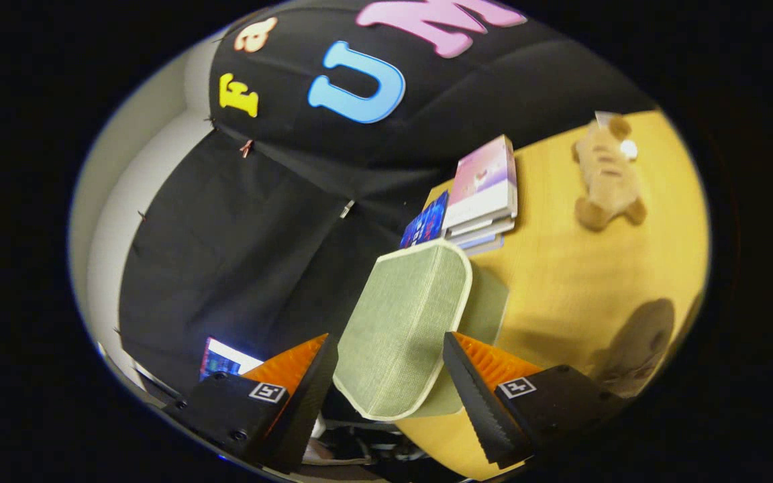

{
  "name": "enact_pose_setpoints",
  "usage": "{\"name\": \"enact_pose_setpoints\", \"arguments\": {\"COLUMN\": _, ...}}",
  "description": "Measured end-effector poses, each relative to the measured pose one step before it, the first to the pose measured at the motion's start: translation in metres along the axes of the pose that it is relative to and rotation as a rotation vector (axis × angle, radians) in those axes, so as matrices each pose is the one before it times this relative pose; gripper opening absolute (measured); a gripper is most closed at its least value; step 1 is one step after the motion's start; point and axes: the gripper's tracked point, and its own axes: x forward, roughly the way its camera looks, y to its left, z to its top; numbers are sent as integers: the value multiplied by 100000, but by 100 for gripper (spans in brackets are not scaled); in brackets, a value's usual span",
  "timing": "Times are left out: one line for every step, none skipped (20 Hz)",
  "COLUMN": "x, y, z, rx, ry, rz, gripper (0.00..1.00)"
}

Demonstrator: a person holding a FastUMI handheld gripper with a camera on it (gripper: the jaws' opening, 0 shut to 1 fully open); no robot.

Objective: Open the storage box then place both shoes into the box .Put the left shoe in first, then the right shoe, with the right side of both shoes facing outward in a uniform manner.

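Hand-held gripper [386,376] first: from my remote seat I see its two fingers spread wide, and the green fabric lid [403,322] of the storage box [487,302] sits between them. I see a gap on each side of the lid, so I do not read it as clamped; whether either finger touches the cloth I cannot tell. My whole view is rolled hard to one side, so the gripper is tilted steeply, with the wooden surface [581,282] running up one side of what I see.

The lid has a pale piped edge and stands raised, hiding most of the box behind it; only a strip of green box wall peeks out beside it, on the surface. Below the fingers there is something dark with a bit of white [339,446], cut off and too murky for me to name. Near the left finger a small lit panel [225,359] shows, partly cut off.

Just beyond the box, a stack of books [480,194] lies on the surface, against the black cloth wall [239,241]. Farther along, well apart from the books, a tan plush toy [604,174] lies on the wood. A rounded shadow [635,342] falls across the surface beside the right finger.
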Motion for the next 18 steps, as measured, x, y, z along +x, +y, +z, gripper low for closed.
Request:
{"name": "enact_pose_setpoints", "arguments": {"x": 691, "y": -654, "z": -310, "rx": 5013, "ry": 2383, "rz": 2946, "gripper": 98}}
{"name": "enact_pose_setpoints", "arguments": {"x": 588, "y": -814, "z": -722, "rx": 3487, "ry": 1708, "rz": 1615, "gripper": 98}}
{"name": "enact_pose_setpoints", "arguments": {"x": 585, "y": -756, "z": -369, "rx": 3461, "ry": 2253, "rz": 1758, "gripper": 98}}
{"name": "enact_pose_setpoints", "arguments": {"x": 567, "y": -436, "z": -253, "rx": 3326, "ry": 1599, "rz": 2331, "gripper": 98}}
{"name": "enact_pose_setpoints", "arguments": {"x": 451, "y": -717, "z": -223, "rx": 3071, "ry": 700, "rz": 1142, "gripper": 98}}
{"name": "enact_pose_setpoints", "arguments": {"x": 339, "y": -597, "z": -117, "rx": 3096, "ry": 897, "rz": 853, "gripper": 97}}
{"name": "enact_pose_setpoints", "arguments": {"x": 196, "y": -433, "z": -194, "rx": 2790, "ry": 775, "rz": 1666, "gripper": 97}}
{"name": "enact_pose_setpoints", "arguments": {"x": 336, "y": -132, "z": -216, "rx": 2913, "ry": 945, "rz": 2732, "gripper": 97}}
{"name": "enact_pose_setpoints", "arguments": {"x": 480, "y": 28, "z": -1, "rx": 2892, "ry": 732, "rz": 2978, "gripper": 97}}
{"name": "enact_pose_setpoints", "arguments": {"x": 103, "y": -40, "z": -166, "rx": 2240, "ry": 493, "rz": 2286, "gripper": 96}}
{"name": "enact_pose_setpoints", "arguments": {"x": 251, "y": -275, "z": -110, "rx": 1558, "ry": 530, "rz": 1467, "gripper": 96}}
{"name": "enact_pose_setpoints", "arguments": {"x": 189, "y": -270, "z": -128, "rx": 1423, "ry": 494, "rz": 1126, "gripper": 96}}
{"name": "enact_pose_setpoints", "arguments": {"x": 263, "y": -16, "z": -104, "rx": 1317, "ry": 214, "rz": 1319, "gripper": 95}}
{"name": "enact_pose_setpoints", "arguments": {"x": 69, "y": 166, "z": -166, "rx": 1175, "ry": 14, "rz": 1873, "gripper": 96}}
{"name": "enact_pose_setpoints", "arguments": {"x": 321, "y": 284, "z": 111, "rx": 910, "ry": -255, "rz": 2400, "gripper": 96}}
{"name": "enact_pose_setpoints", "arguments": {"x": -79, "y": -133, "z": -61, "rx": 494, "ry": -324, "rz": 564, "gripper": 94}}
{"name": "enact_pose_setpoints", "arguments": {"x": -9, "y": 25, "z": 111, "rx": 351, "ry": -153, "rz": 532, "gripper": 88}}
{"name": "enact_pose_setpoints", "arguments": {"x": -14, "y": 48, "z": 102, "rx": 1208, "ry": -170, "rz": 852, "gripper": 88}}
